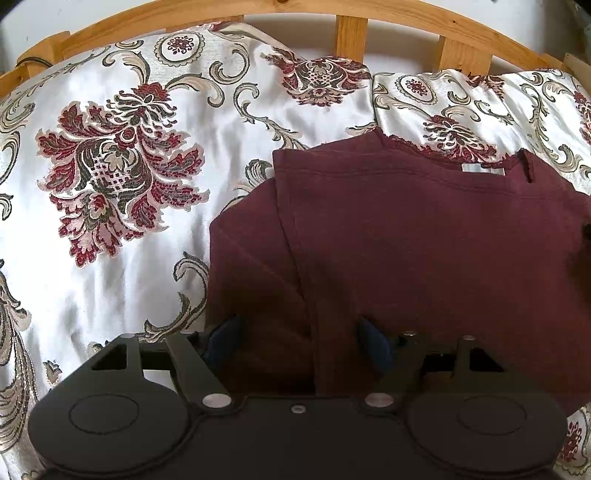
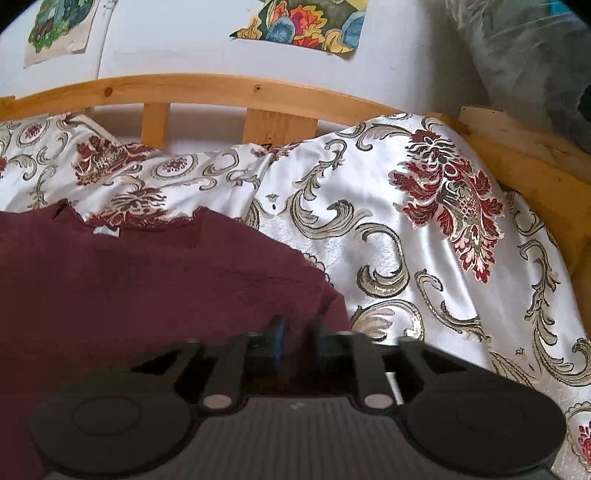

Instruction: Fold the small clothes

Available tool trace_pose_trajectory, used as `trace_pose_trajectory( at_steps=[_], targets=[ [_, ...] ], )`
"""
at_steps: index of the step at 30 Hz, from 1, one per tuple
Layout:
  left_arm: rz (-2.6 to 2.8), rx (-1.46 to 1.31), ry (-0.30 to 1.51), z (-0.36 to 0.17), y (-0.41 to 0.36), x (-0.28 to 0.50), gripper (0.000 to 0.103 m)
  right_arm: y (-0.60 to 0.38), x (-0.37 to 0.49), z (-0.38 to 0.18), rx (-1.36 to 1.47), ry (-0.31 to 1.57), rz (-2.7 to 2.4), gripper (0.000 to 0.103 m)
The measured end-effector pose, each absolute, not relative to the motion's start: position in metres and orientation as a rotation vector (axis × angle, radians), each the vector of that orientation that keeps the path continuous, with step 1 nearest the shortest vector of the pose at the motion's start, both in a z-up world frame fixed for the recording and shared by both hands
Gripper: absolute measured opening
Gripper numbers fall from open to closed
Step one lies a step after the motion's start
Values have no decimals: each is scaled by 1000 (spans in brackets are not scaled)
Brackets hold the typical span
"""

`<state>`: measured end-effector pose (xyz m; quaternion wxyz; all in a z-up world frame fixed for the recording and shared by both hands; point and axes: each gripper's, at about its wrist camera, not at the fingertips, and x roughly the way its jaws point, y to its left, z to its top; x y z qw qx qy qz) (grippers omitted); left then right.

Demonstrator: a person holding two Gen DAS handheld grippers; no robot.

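A maroon top [image 1: 406, 240] lies on the bed with its lace-edged neckline and pale label [image 1: 484, 169] toward the headboard. Its left side is folded in over the body. My left gripper [image 1: 299, 341] is open wide, with its blue pads [image 1: 225, 339] astride the garment's near edge and fabric lying between them. In the right wrist view the same top [image 2: 129, 280] fills the lower left. My right gripper [image 2: 299, 334] hovers over its right near corner. Its fingers [image 2: 279, 336] stand a narrow gap apart, with maroon cloth showing flat beneath them and nothing pinched.
A white satin bedspread [image 1: 110, 166] with red and gold flowers covers the bed [image 2: 424, 240]. A slatted wooden headboard [image 1: 351, 29] runs along the back and a wooden side rail [image 2: 517, 155] stands on the right. Pictures [image 2: 306, 22] hang on the wall.
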<state>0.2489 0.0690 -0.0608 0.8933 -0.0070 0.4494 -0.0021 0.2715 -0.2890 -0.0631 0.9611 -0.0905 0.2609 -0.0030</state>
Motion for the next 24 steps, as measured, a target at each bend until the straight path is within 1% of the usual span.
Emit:
trace_pose_trajectory(
  at_steps=[2,3,4,6,7,9,11,24],
  targets=[
    [-9,0,925,-57,66,250,81,-288,267,-60,-191,512,0,58],
    [-12,7,921,-55,64,251,83,-286,266,-59,-202,508,2,64],
    [-13,8,915,-52,63,251,85,-284,265,-58,-212,505,5,66],
    [-5,-3,906,-47,61,251,89,-281,261,-55,-225,497,12,79],
    [1,-13,897,-45,60,250,91,-280,260,-54,-227,494,16,83],
    [22,-28,871,-40,59,246,100,-279,257,-50,-225,484,23,96],
    [47,-36,837,-35,58,241,102,-278,251,-46,-220,469,32,102],
    [58,-55,815,-21,51,219,102,-271,228,-29,-232,451,52,103]
  ],
)
